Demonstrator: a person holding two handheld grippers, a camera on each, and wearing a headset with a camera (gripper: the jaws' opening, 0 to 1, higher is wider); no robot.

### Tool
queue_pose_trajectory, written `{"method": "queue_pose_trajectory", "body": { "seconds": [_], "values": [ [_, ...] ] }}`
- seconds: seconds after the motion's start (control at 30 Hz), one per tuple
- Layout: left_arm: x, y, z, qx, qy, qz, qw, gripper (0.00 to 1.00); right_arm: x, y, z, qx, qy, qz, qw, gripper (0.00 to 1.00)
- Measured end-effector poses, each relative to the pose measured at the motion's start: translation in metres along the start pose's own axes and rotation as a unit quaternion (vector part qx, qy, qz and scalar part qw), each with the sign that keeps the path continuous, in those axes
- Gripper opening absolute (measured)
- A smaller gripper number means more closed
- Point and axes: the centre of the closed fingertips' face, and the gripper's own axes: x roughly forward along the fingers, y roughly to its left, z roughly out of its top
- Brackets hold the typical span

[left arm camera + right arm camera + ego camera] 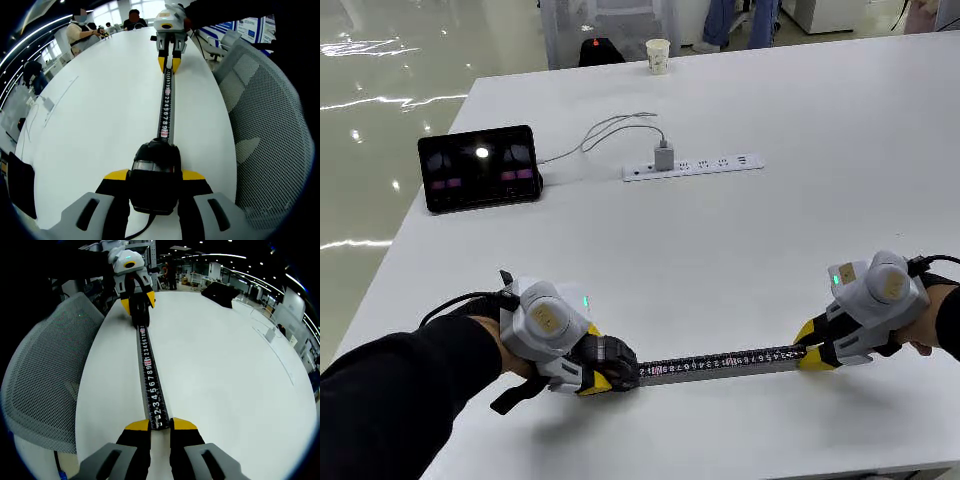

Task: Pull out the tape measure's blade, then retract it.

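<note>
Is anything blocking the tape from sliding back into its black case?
Nothing visible. The blade runs straight over bare table from the right gripper to the case in the left gripper.

Blk tape measure [156, 175]; blk blade [149, 375], wht-numbered

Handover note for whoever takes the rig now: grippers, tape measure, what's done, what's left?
Left gripper: shut on the tape measure case, low over the table.
Right gripper: shut on the tip of the blade.
The blade runs straight from the case to the right gripper, low along the table.
Done: blade pulled out.
Left: retract it into the case.
</note>
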Motion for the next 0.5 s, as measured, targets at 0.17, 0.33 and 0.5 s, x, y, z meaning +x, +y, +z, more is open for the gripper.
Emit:
{"method": "queue_pose_trajectory", "body": {
  "seconds": [0.17, 0.33, 0.5],
  "values": [
    [0.0005, 0.0, 0.0003, 0.0, 0.0, 0.0, 1.0, 0.31, -0.0016, 0.0011, -0.0002, -0.001, 0.001, 0.002, 1.0, 0.1],
    [0.0006, -0.0001, 0.0006, -0.001, 0.0, 0.001, 1.0, 0.31, -0.0041, 0.0007, -0.0022, 0.003, 0.002, 0.002, 1.0, 0.1],
    [0.0005, -0.0002, 0.0009, -0.001, 0.0, 0.001, 1.0, 0.31, -0.006, -0.001, -0.0049, 0.004, 0.003, 0.002, 1.0, 0.1]
  ]
}}
